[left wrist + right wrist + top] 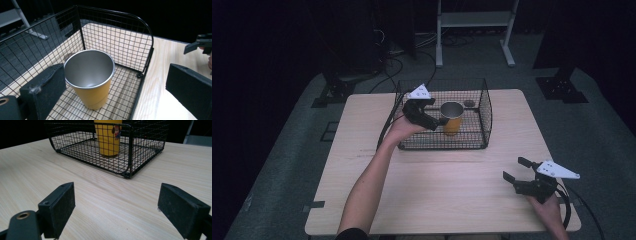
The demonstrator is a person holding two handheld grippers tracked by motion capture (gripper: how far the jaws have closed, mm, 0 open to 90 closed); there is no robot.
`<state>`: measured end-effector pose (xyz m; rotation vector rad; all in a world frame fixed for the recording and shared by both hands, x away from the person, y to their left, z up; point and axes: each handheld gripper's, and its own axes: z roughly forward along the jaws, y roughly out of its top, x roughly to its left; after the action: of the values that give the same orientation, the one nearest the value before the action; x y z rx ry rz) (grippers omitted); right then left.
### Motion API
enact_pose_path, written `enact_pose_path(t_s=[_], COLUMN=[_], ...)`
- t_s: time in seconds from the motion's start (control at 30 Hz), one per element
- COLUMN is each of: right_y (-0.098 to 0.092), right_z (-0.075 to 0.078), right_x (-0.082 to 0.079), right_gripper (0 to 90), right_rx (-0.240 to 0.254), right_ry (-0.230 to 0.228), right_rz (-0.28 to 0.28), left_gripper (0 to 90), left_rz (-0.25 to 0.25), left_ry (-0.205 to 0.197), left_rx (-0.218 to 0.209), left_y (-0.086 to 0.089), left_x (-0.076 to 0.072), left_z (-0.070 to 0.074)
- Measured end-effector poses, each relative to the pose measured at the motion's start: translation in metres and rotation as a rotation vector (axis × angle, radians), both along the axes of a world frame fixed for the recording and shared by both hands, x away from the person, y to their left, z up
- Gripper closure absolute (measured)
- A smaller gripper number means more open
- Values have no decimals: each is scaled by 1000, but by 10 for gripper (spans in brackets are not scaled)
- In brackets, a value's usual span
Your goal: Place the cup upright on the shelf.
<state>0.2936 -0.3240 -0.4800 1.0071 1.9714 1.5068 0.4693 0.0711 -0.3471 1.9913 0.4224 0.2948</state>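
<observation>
Standing upright inside the wire basket (484,107), the yellow cup (452,119) sits just off the tips of the left gripper (432,117), which reaches over the basket's near-left corner in the high view; its jaws are spread and nothing is pinched. The right gripper (514,170) hangs well apart from the cup, low over the table (362,130) near its front right corner, jaws also spread, so the left hand (399,130) is clearly the nearer one.

From the left gripper view, the cup (89,77) rises between the two black jaws but closer to the left-hand one, whose pad lies just beside the cup's wall; I cannot tell whether it touches. The other jaw stands far out, beyond the basket (147,50) wall and over bare wood. The cup's long axis runs up and down, open mouth toward the camera, so a grasp would probably need the jaws shifted to centre on it.

From the right gripper view, the cup (108,140) stands straight ahead of the wide-open jaws, far off, behind the basket's (130,152) mesh.
</observation>
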Motion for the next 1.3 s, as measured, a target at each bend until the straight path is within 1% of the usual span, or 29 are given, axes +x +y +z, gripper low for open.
enact_pose_path(t_s=[0.2,0.3,0.57,0.6,0.7,0.8,0.87,1.03,1.3], right_y=[0,0,0,0,0,1,1,1,1], right_z=[0,0,0,0,0,0,0,0,0], right_x=[0,0,0,0,0,0,0,0,0], right_gripper=[133,133,133,133,133,133,133,133,133], right_rx=[-2,-2,-2,-2,-3,-5,-6,-6,-6], right_ry=[1,2,2,2,2,4,4,5,4], right_rz=[-3,-4,-7,-7,-8,-9,-9,-10,-13], left_gripper=[23,23,24,39,41,41,39,37,37], left_rz=[-4,-5,-11,-13,-22,-26,-27,-23,-30], left_ry=[-1,5,-5,-2,-8,-9,1,-2,-5], left_rx=[-10,-8,-14,-18,-27,-29,-21,-27,-29], left_y=[3,5,11,11,13,15,16,20,26], left_x=[-10,-15,-29,-30,-36,-39,-41,-47,-57], left_z=[-1,-3,-4,-4,-3,-4,-5,-8,-13])
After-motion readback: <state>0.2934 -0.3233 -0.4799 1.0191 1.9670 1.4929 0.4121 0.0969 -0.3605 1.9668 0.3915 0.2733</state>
